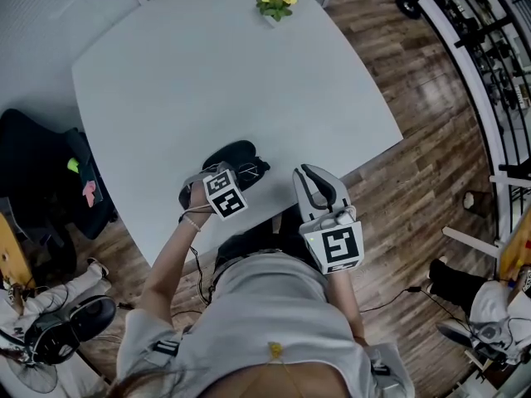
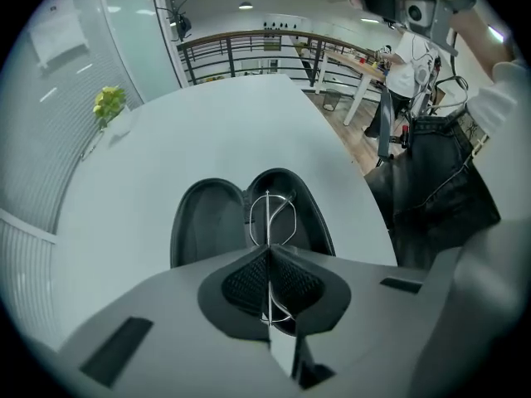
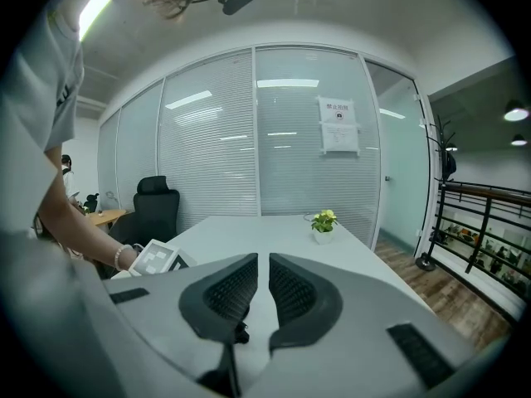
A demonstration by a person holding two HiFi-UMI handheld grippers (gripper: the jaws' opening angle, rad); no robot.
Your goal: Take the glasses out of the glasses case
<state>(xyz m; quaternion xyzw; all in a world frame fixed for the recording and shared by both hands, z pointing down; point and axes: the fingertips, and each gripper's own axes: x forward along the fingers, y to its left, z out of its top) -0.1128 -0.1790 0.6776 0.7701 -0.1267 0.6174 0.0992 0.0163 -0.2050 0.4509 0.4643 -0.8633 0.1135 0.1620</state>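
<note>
A black glasses case (image 1: pixel 222 157) lies open near the front edge of the white table (image 1: pixel 249 73). In the left gripper view both halves of the case (image 2: pixel 207 226) face up. Thin wire-framed glasses (image 2: pixel 270 212) stand on edge over the right half. My left gripper (image 2: pixel 269 284) is shut on the wire frame. In the head view that gripper (image 1: pixel 241 175) sits at the case's near side. My right gripper (image 1: pixel 315 181) hovers at the table's front edge, right of the case. Its jaws (image 3: pixel 262 284) are shut with nothing between them.
A small pot of yellow flowers (image 1: pixel 275 5) stands at the far end of the table, also seen as a pot (image 3: pixel 323 222) in the right gripper view. A black office chair (image 1: pixel 41 172) is to the left. A railing (image 1: pixel 473 56) runs along the wooden floor on the right.
</note>
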